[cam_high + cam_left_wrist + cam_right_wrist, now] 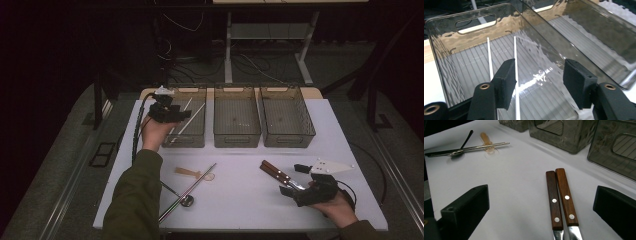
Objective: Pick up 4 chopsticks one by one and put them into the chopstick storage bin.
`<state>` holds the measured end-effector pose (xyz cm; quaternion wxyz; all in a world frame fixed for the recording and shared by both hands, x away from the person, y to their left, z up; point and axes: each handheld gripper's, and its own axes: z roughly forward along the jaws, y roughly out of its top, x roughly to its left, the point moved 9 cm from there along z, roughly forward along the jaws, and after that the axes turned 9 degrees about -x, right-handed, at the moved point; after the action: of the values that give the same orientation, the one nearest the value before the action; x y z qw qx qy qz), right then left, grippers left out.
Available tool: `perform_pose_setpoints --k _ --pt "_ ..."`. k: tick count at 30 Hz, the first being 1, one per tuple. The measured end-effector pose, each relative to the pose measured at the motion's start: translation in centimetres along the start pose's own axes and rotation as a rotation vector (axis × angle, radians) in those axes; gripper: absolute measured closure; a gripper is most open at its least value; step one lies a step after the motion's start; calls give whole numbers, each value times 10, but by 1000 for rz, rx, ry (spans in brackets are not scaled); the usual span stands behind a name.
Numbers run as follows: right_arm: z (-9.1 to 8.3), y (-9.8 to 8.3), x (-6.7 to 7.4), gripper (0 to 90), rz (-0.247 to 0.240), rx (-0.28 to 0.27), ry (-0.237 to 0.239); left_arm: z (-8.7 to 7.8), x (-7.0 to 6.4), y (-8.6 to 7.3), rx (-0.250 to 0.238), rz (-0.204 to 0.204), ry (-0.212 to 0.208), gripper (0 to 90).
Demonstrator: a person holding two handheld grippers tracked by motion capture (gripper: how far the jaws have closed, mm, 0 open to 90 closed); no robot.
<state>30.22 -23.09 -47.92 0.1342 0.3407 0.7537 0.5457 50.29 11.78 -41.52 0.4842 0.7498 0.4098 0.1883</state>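
Here the white tabletop (pixel 240 195) holds three clear bins in a row at the far side: the left bin (pixel 192 137), the middle bin (pixel 236 135) and the right bin (pixel 287 135). The left claw (pixel 186 115) hangs over the left bin. Its jaws stand part way open and hold nothing. Two thin white sticks (pixel 515 62) lie on the floor of that bin, just under the jaws.

The right claw (pixel 285 191) rests low on the tabletop, near the person's side. Its jaws are wide open, with nothing in them. Two knives (pixel 560 197) with brown wood handles lie side by side, touching, right between those jaws.

Farther left lie metal sticks (pixel 187 192), a dark spoon (pixel 180 197) and a small tan scoop (pixel 192 173).

What could go wrong: the knives touch each other, so the claw may pinch both, or one may slip and spin away. The left claw could also bump the bin wall when it pulls back.
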Motion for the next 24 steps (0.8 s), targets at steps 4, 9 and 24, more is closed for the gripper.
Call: perform_pose_setpoints --k 4,9,24 --pt "0 0 0 7 -2 0 -1 -9 -8 -4 2 12 -15 371" --pt "0 0 0 7 -3 1 -2 -19 -17 -11 8 13 -53 327" --pt "0 -1 -1 7 0 7 -7 -51 -44 -42 2 61 -79 265"
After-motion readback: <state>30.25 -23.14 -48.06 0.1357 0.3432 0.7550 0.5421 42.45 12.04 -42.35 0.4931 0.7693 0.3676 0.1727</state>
